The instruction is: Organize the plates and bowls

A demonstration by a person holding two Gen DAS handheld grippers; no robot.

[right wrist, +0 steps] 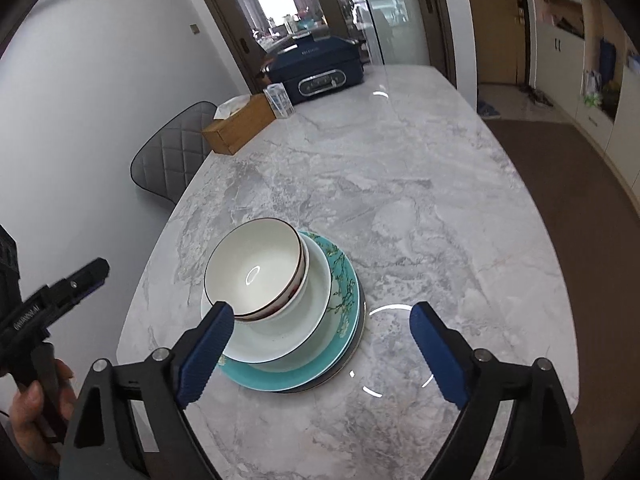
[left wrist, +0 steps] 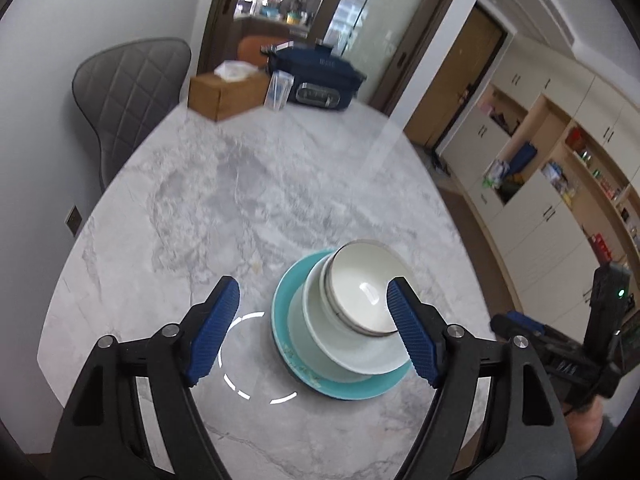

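A stack of dishes [right wrist: 288, 320] sits on the marble desk [right wrist: 400, 208], near the edge closest to the cameras and well apart from the far end. At the bottom a dark plate [right wrist: 357, 340] peeks out under a teal plate [right wrist: 344, 292] with a branch-and-blossom pattern. A pale shallow bowl [right wrist: 316, 312] rests on that. On top stands a white bowl [right wrist: 256, 272] with a dark rim, mouth up, tilted and off-centre toward the left edge of the desk.

The left gripper [left wrist: 314, 330] hangs above the stack with fingers [left wrist: 214, 332] wide, empty. The right gripper [right wrist: 320, 354] is likewise spread wide, holding nothing.

At the far end stand a wooden tissue box [right wrist: 240, 124], a clear cup [right wrist: 280, 100] and a dark blue cooker [right wrist: 316, 68]; its lettering is too blurred to read.
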